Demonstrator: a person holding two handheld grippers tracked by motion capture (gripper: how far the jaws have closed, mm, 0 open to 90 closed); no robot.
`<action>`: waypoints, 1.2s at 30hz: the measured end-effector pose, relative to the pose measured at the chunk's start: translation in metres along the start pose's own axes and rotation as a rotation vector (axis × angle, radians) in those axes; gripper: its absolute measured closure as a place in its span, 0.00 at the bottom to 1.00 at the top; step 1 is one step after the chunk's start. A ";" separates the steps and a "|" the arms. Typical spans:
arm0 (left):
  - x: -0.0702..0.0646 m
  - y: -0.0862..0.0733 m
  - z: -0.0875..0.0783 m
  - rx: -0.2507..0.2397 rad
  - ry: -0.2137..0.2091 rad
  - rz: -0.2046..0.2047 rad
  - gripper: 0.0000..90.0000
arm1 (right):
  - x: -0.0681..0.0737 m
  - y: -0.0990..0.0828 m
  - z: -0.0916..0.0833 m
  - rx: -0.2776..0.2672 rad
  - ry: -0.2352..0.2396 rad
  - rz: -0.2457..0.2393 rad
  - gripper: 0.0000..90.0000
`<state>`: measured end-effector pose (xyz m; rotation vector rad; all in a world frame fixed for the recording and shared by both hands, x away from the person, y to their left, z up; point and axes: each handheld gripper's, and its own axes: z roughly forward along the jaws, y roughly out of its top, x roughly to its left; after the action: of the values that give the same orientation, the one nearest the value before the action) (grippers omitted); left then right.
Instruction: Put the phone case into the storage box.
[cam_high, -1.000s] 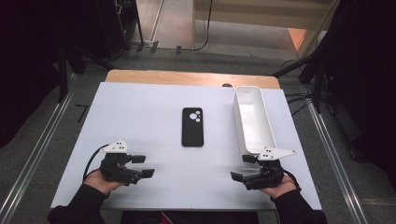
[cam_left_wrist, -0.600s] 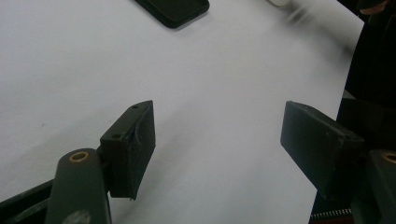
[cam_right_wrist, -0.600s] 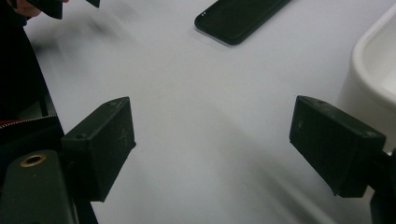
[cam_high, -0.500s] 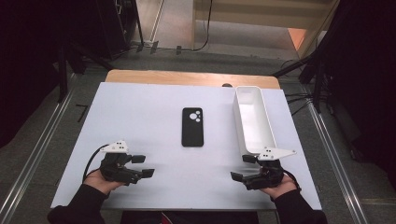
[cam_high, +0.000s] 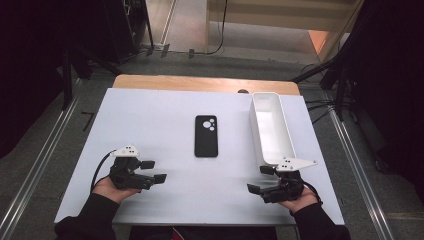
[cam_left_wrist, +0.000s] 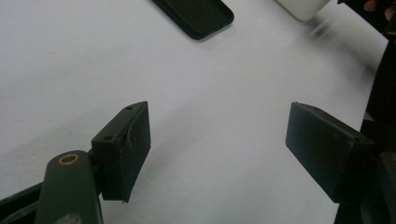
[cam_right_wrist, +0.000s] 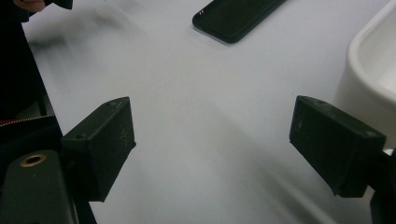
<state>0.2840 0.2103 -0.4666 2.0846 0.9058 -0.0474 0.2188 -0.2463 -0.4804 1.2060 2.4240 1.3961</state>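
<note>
The black phone (cam_high: 206, 136) lies flat at the middle of the white table (cam_high: 150, 115), camera side up, with the white bin (cam_high: 272, 127) just to its right. The left hand-held gripper (cam_high: 154, 171) rests near the table's front left, its jaws wide, having just opened further, with nothing between them. The right hand-held gripper (cam_high: 260, 180) sits front right by the bin's near end, jaws wide and empty.
</note>
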 end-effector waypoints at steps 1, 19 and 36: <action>0.001 0.001 0.001 -0.006 -0.003 0.004 0.24 | 0.000 0.000 0.000 0.001 0.001 -0.001 0.14; 0.006 0.024 0.009 -0.001 -0.011 0.012 0.25 | 0.000 0.000 0.001 0.004 0.000 -0.004 0.14; 0.009 0.055 0.023 0.009 -0.028 0.022 0.25 | 0.000 0.000 0.000 0.002 -0.002 -0.003 0.14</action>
<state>0.3307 0.1778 -0.4471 2.0975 0.8668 -0.0689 0.2187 -0.2464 -0.4807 1.2026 2.4255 1.3918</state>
